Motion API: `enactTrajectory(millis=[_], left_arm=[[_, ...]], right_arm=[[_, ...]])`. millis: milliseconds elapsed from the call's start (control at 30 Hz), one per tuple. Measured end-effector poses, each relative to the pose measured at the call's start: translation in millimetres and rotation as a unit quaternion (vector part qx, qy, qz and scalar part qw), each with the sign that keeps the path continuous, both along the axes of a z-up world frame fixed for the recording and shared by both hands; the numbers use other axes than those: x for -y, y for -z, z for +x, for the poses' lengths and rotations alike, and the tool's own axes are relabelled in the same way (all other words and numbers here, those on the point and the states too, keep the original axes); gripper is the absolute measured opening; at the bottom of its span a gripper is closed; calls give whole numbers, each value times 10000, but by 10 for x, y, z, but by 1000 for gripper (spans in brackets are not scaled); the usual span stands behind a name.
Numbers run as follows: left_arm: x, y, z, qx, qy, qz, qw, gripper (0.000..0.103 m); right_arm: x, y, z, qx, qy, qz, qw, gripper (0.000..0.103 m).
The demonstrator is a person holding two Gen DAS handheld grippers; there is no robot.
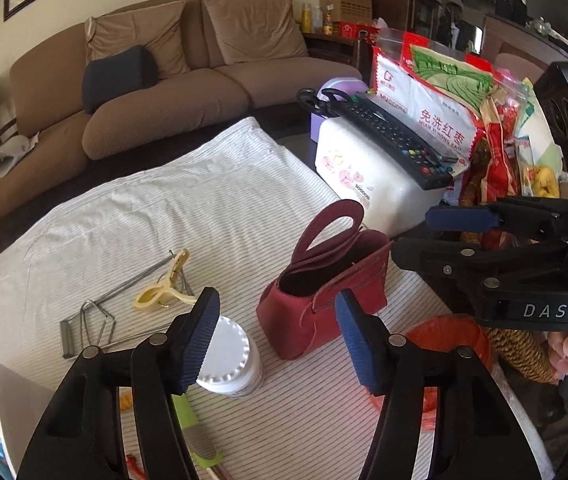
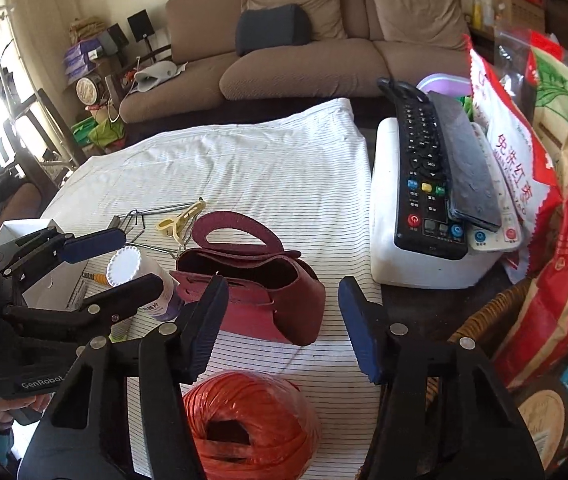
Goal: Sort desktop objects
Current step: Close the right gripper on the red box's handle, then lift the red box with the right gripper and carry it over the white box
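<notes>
Our left tool [image 1: 278,344] and our right tool [image 2: 282,328] both had their fingers wide apart, and neither one held anything. The little red felt bag [image 2: 250,280] stood upright on the striped cloth [image 2: 244,168] on the table, mouth open, just ahead of both tools. A white-capped bottle [image 1: 230,360] stood just beside the bag, under our left tool. A ball of orange string [image 2: 250,420] lay near us, under our right tool.

We think the next job was to put small things into the bag. To do it well, we should pinch the bottle by its sides, lift it straight up, and keep the bag from tipping.

Both tools hung above the table, pointing forward and tilted down a little. Our right tool sat to the right of the bag.
</notes>
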State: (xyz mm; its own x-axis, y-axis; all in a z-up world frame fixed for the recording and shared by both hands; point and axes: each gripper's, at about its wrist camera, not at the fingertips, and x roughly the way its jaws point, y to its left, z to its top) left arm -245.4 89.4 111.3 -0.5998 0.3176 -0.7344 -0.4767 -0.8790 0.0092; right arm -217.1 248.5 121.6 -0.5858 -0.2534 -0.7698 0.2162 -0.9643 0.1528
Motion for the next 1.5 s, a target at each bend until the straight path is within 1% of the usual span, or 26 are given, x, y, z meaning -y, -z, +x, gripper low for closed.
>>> enactTrajectory(millis=[167,267,300,467,500,533,633,767,833,900,967,1000,1033,1067,1100,1167,1267,1333,1367,1500], left_arm=[[-83,5,22,94,357,145,9992,62],[-201,51,46,60,552,-88,9984,62],[-225,68,41,92,598,-112,9981,62],[-239,102,-40,287,757,87,9967,62],[-250,102,-43,291,841,127,9960,58],[-256,98,-45,296,911,136,9953,56],[-281,78,-42,236,1077,80,9939,55],[-278,63,-95,310,1213,87,9921,53],[-263,68,-129,391,1222,118,9917,53],[-266,79,-147,423,1238,129,9913,47],[-267,96,-163,355,1113,11,9932,41],[-256,101,-185,381,1081,36,9934,36],[-240,102,-208,423,1046,87,9936,28],[-219,100,-230,441,981,110,9941,24],[-197,99,-253,473,918,147,9945,18],[-151,99,-295,574,864,292,9942,15],[-153,110,-306,579,794,239,9949,15],[-181,115,-284,545,802,153,9952,15],[-194,114,-271,519,819,110,9952,15],[-223,104,-255,516,795,94,9955,16]], right_arm=[[61,47,-59,96,-239,-15,9997,55],[129,70,-74,131,-365,-30,9992,55],[153,87,-94,175,-416,-46,9990,55],[172,135,-183,382,-607,-244,9971,39],[169,140,-198,401,-622,-230,9970,39],[168,138,-208,413,-639,-221,9969,39],[174,110,-250,475,-751,-196,9958,39],[230,42,-285,474,-918,-7,9946,39],[282,43,-311,561,-1055,89,9928,39],[320,44,-312,579,-1142,154,9916,32],[335,35,-301,565,-1166,222,9913,18],[323,33,-298,567,-1146,214,9916,16],[308,40,-294,580,-1138,193,9916,13],[291,53,-289,588,-1113,192,9919,12],[271,60,-274,572,-1100,190,9921,11],[235,67,-253,544,-1096,103,9924,11],[228,71,-216,510,-1084,75,9928,10],[259,77,-208,488,-1056,146,9931,11],[272,79,-202,486,-1058,162,9931,14],[315,84,-235,412,-936,304,9943,18]])
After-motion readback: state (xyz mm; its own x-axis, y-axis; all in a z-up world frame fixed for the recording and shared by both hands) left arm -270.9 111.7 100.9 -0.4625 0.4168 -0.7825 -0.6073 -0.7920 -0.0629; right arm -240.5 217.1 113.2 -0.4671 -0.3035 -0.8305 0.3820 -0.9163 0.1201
